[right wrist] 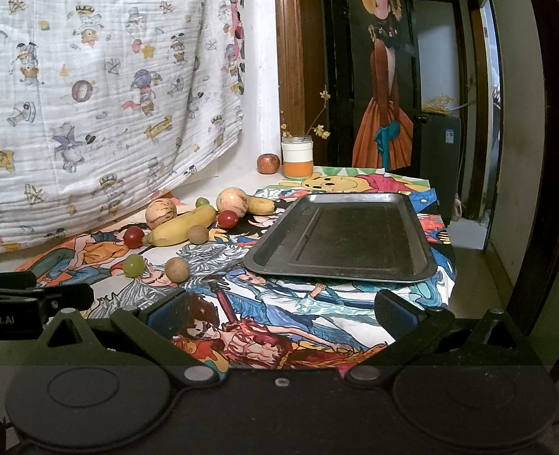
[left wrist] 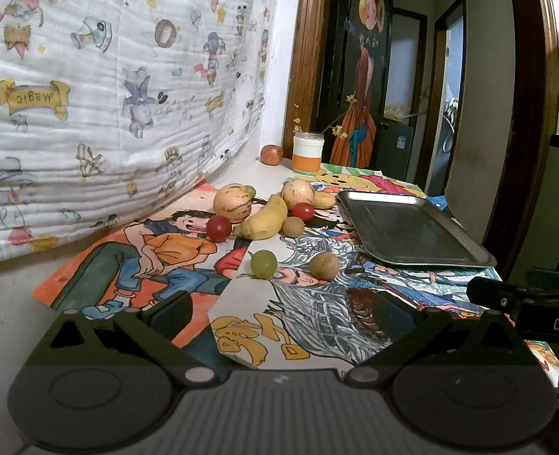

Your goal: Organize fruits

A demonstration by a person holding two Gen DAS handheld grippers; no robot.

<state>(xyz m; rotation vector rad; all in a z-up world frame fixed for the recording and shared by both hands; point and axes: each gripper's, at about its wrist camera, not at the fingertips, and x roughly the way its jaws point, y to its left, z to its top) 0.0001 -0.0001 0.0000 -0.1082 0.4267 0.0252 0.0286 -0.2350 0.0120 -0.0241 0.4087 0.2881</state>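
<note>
Several fruits lie on cartoon posters: a banana (left wrist: 266, 218) (right wrist: 182, 224), two striped pale melons (left wrist: 233, 201) (right wrist: 160, 213), red cherry tomatoes (left wrist: 218, 228) (right wrist: 133, 236), a green grape (left wrist: 263, 263) (right wrist: 133, 265) and brown longans (left wrist: 324, 265) (right wrist: 177, 270). An empty metal tray (left wrist: 412, 233) (right wrist: 345, 237) sits to their right. My left gripper (left wrist: 279, 314) is open and empty, near the table's front, short of the grape. My right gripper (right wrist: 279, 313) is open and empty in front of the tray. Each gripper shows at the other view's edge.
A red apple (left wrist: 271, 154) (right wrist: 268, 163) and an orange-and-white jar (left wrist: 307, 151) (right wrist: 297, 157) with twigs stand at the back by the wooden door frame. A printed cloth (left wrist: 108, 94) hangs along the left. The table edge drops off at the right (right wrist: 450, 265).
</note>
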